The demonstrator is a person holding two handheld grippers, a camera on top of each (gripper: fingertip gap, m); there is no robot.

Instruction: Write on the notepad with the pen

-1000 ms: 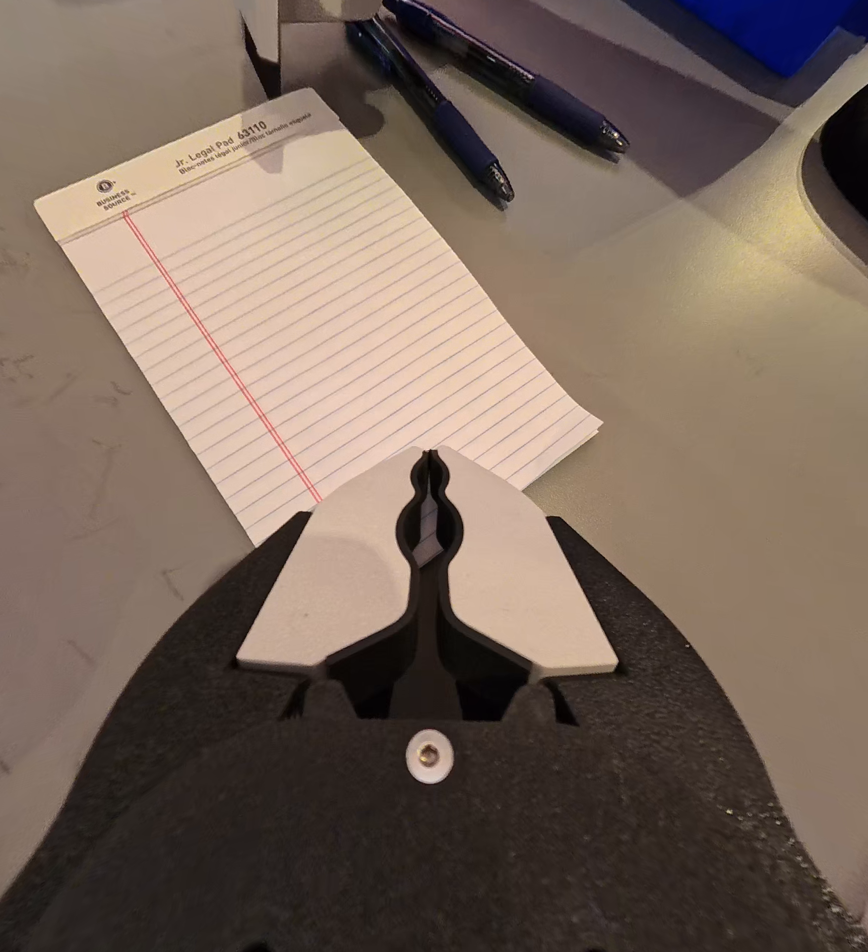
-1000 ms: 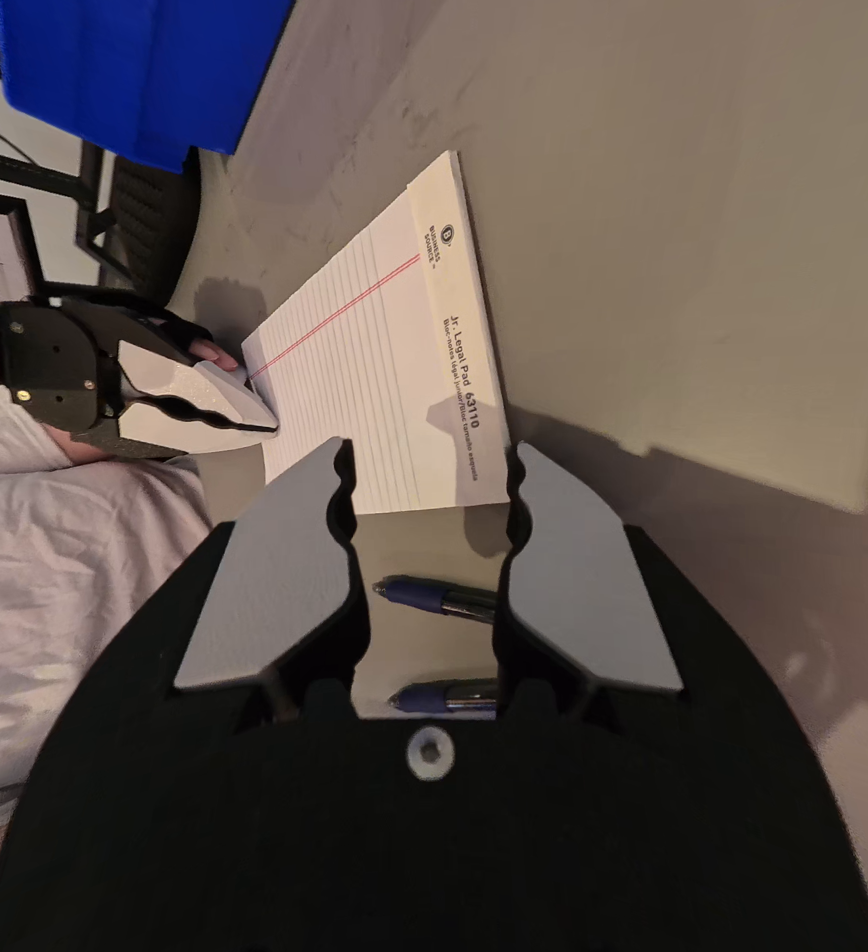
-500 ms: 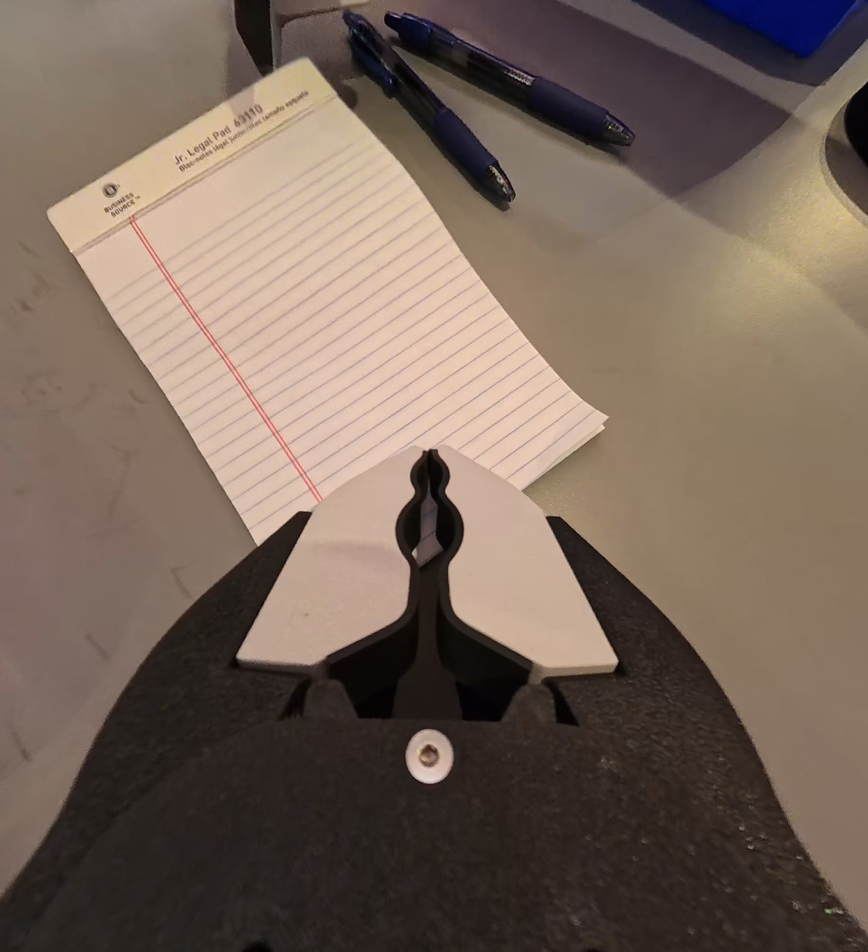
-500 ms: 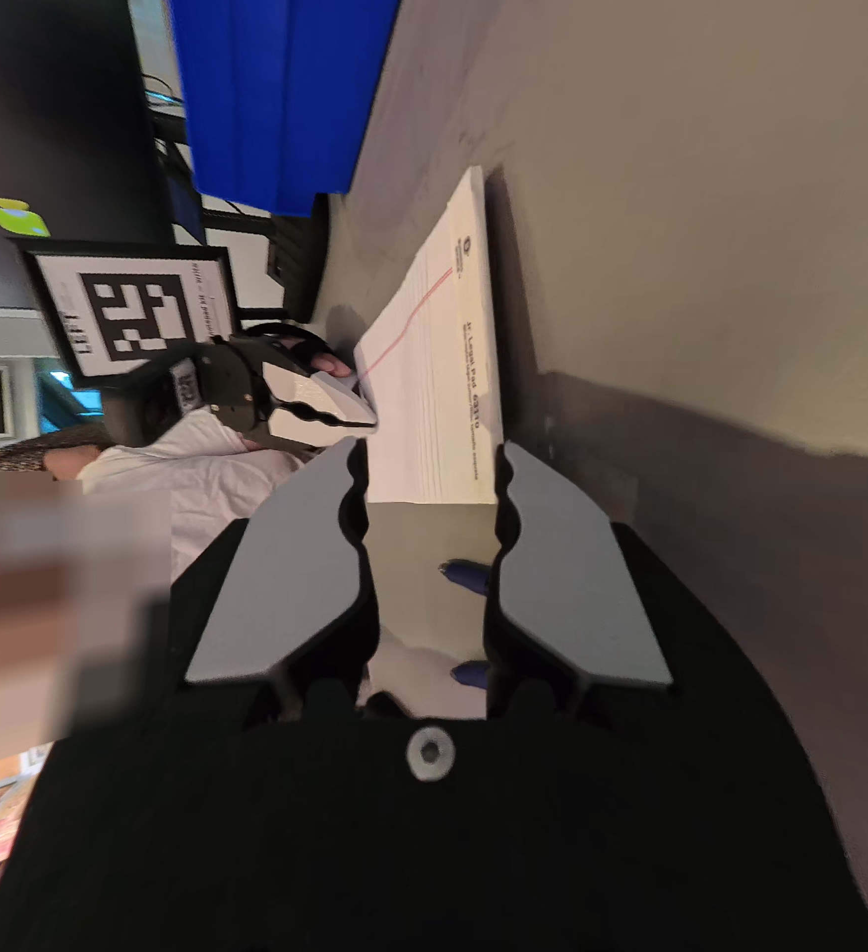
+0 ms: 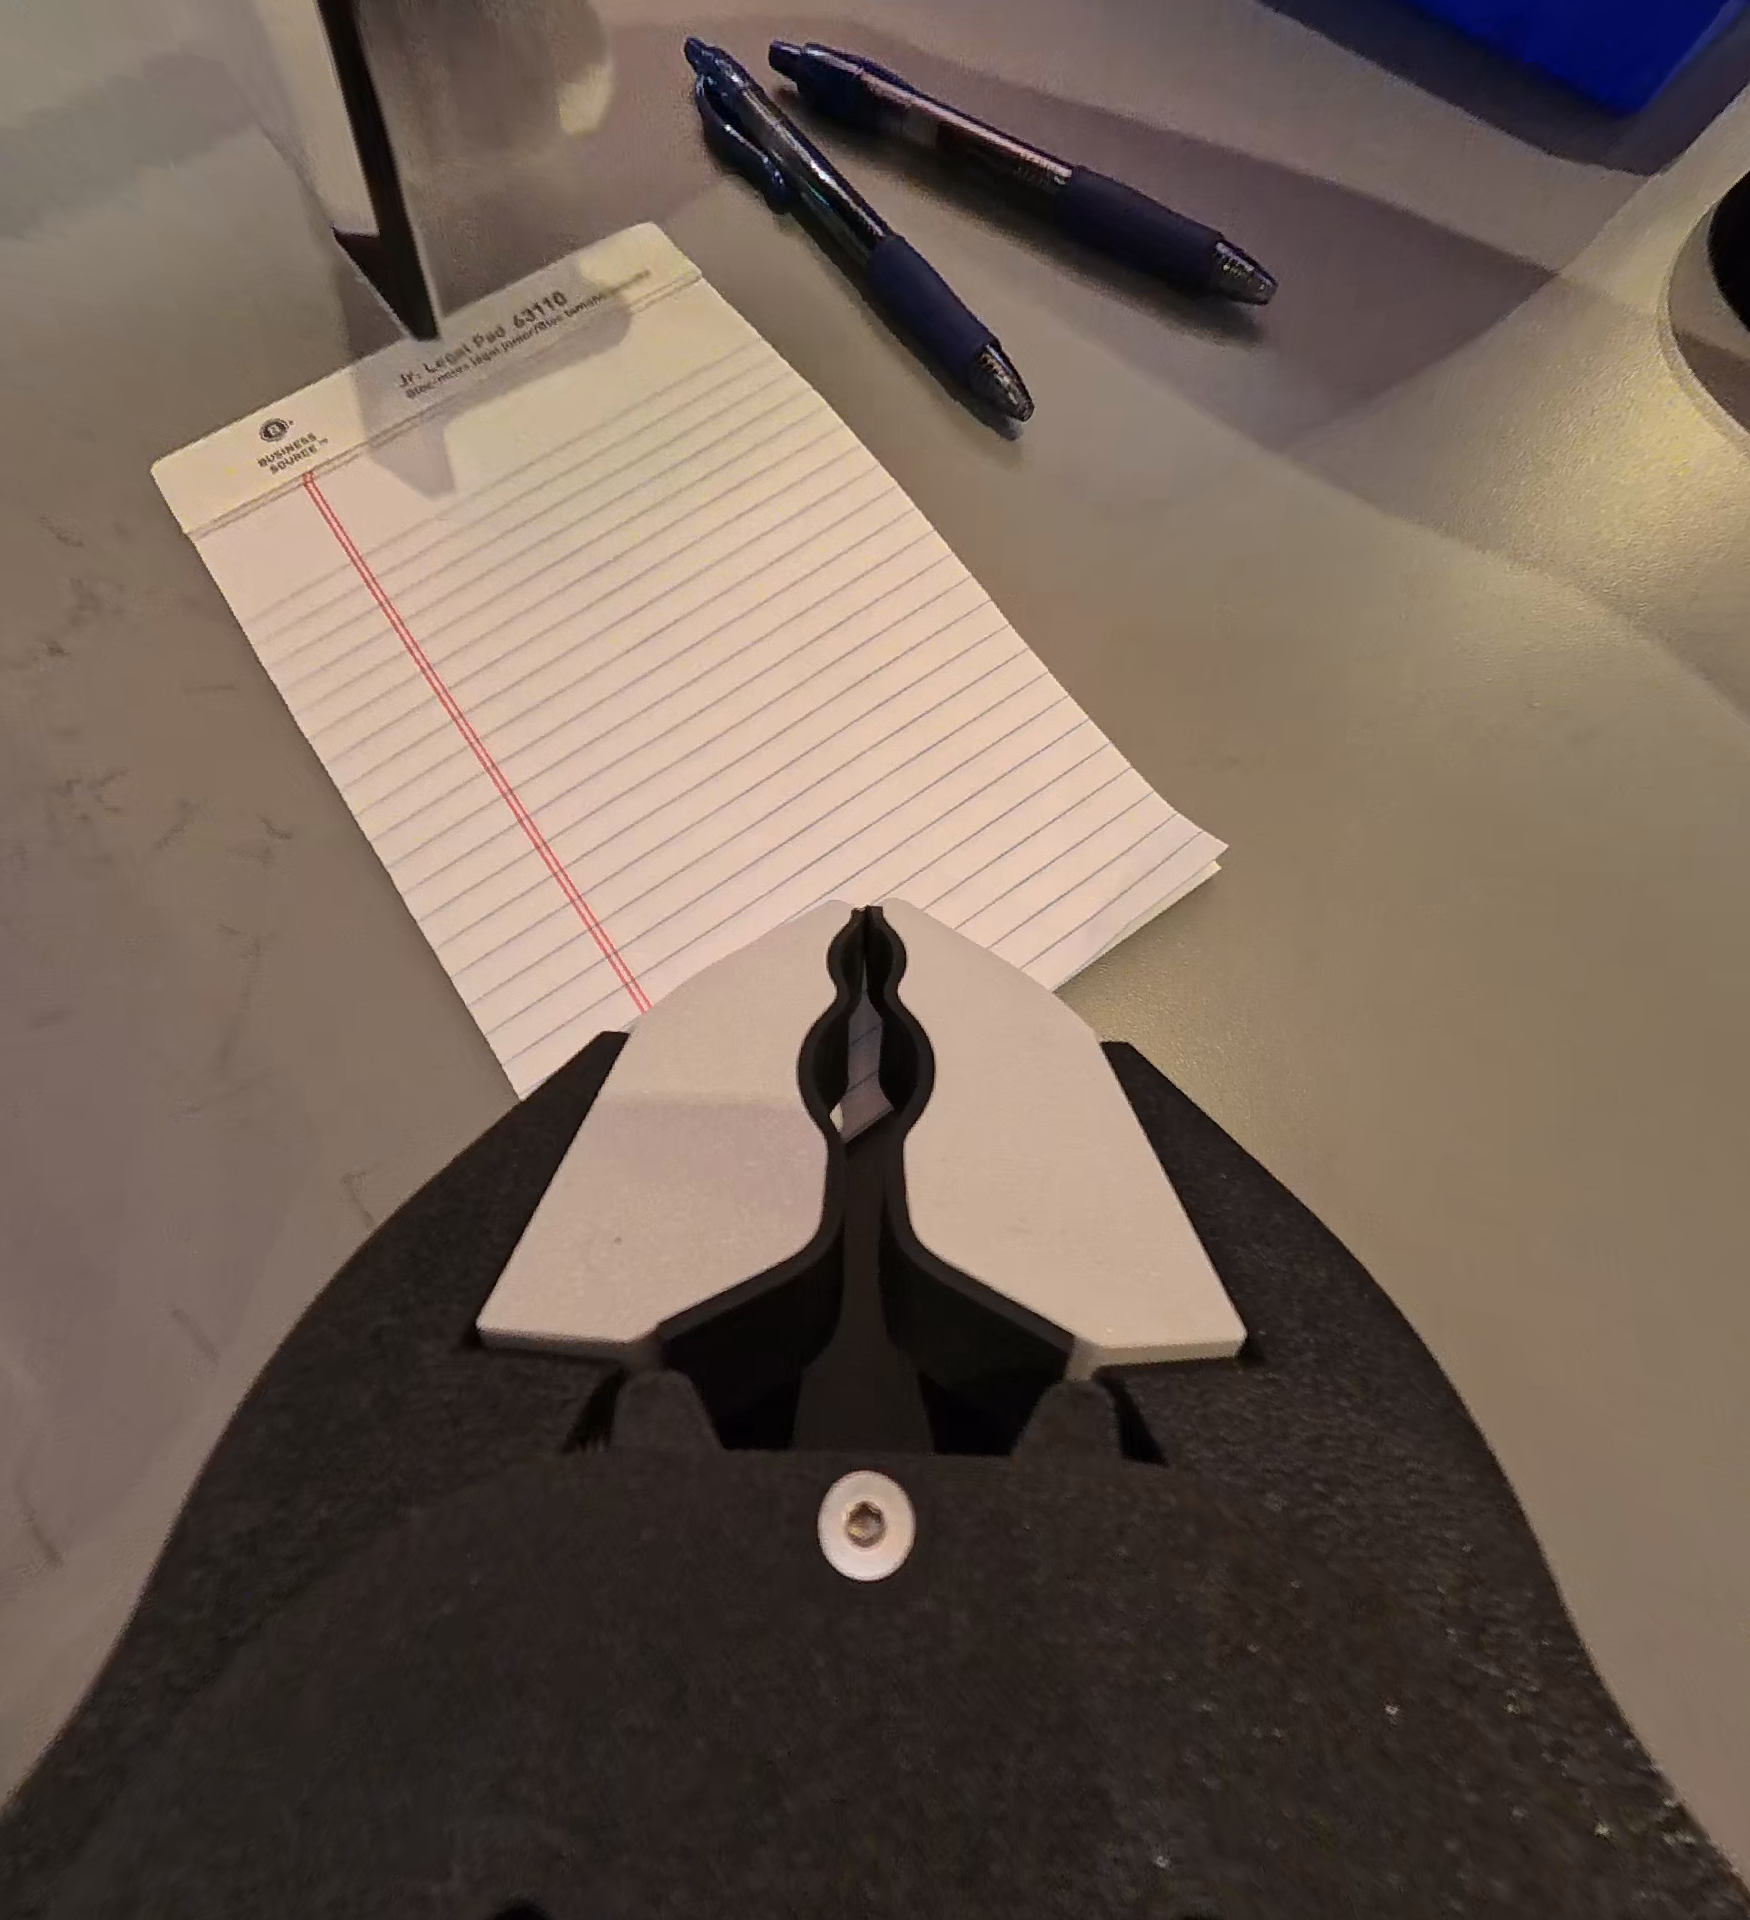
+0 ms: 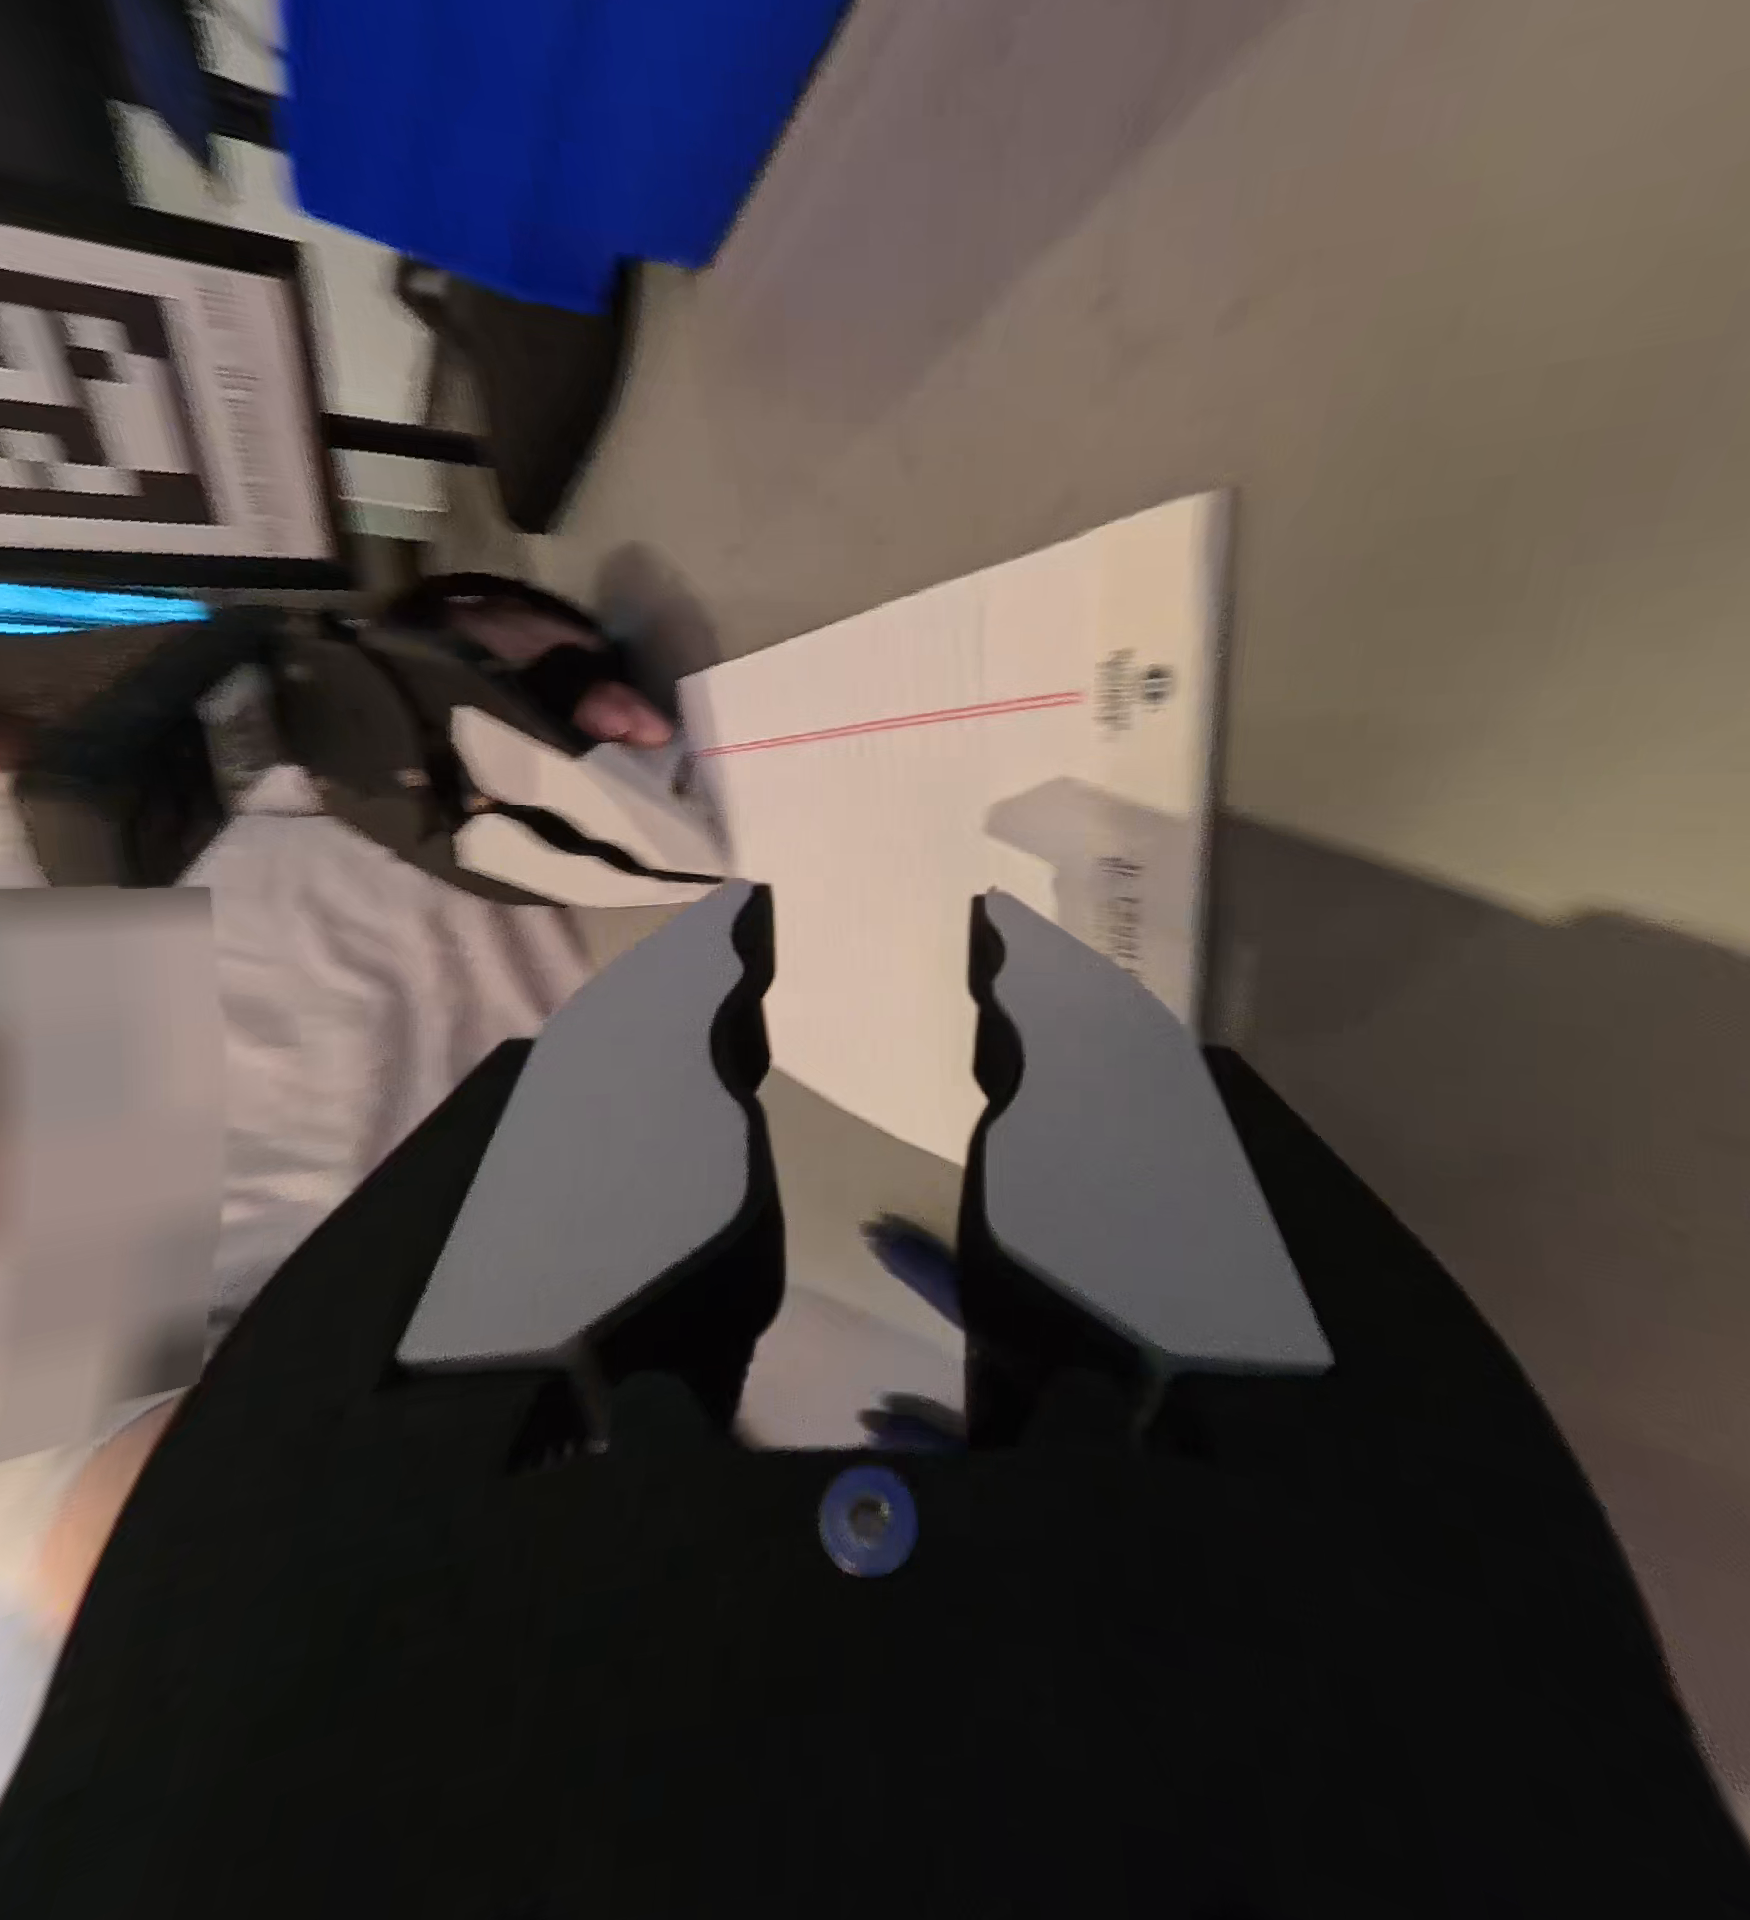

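While left tool (image 5: 868, 914) rests clenched on notepad (image 5: 684, 665), both pens (image 5: 855, 223) fully shown, right tool (image 6: 871, 904) released, pens mostly hidden.

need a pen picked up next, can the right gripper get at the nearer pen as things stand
Probably yes. The right gripper is open, and the nearer pen lies bare on the table, apart from the other pen and beside the notepad.
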